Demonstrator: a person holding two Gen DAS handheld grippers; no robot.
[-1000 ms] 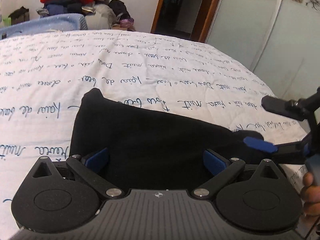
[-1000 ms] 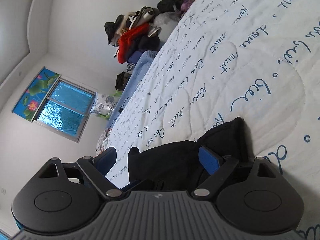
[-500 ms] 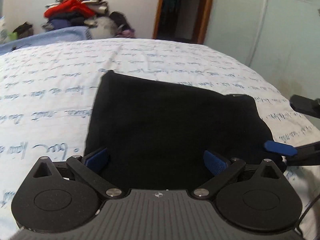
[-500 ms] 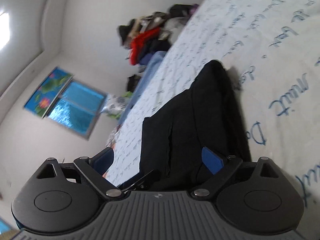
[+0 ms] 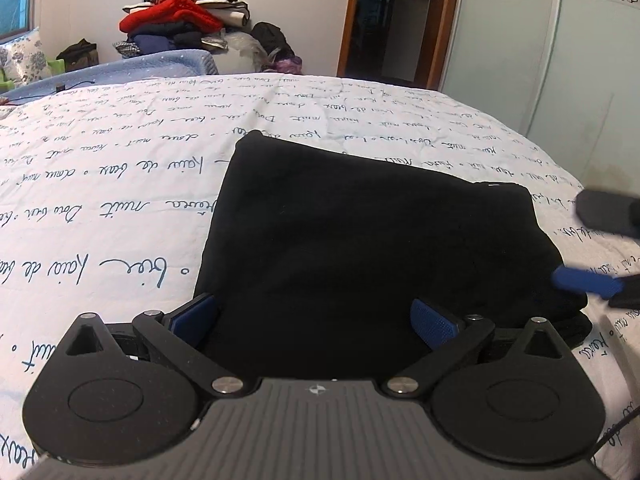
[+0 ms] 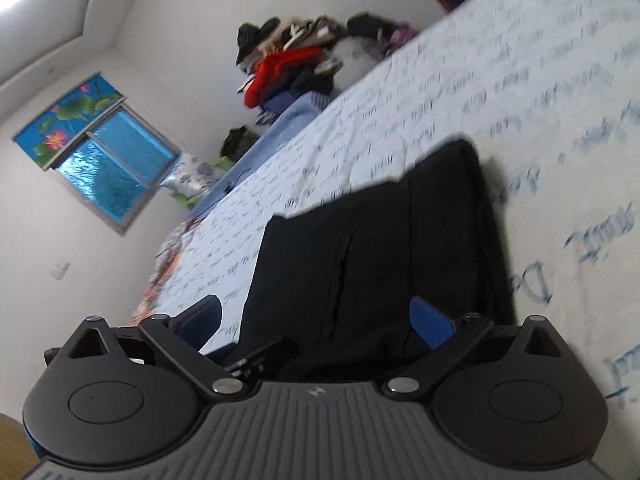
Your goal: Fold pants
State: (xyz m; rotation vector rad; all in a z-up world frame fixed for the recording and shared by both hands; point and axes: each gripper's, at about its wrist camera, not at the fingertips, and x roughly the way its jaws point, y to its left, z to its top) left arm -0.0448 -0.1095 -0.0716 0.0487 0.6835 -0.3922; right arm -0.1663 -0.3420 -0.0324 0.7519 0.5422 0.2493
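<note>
Your pants (image 5: 372, 240) lie on the bed (image 5: 120, 184) as a flat black bundle, a rough rectangle near the edge closest to you, with its layers stacked at the corner by your right hand. That compact shape suggests the folding is largely done and you are letting go.

Your left gripper (image 5: 314, 320) hovers just over the near edge of the bundle with its jaws spread wide and nothing clamped; the blue pads (image 5: 434, 322) stand on either side of the cloth rather than pressing on it. Held there, it can press the fold flat or take the near edge for one more turn.

Your right gripper (image 6: 316, 320) comes in from the side of the bundle, rolled over, and its jaws have just been opening. They now stand wide, with the cloth lying between them but not pinched. The right view is blurred, so whether a pad brushes the fabric is hard to say.

The clothes pile (image 5: 180, 28) by the far wall sits well apart from your work.
</note>
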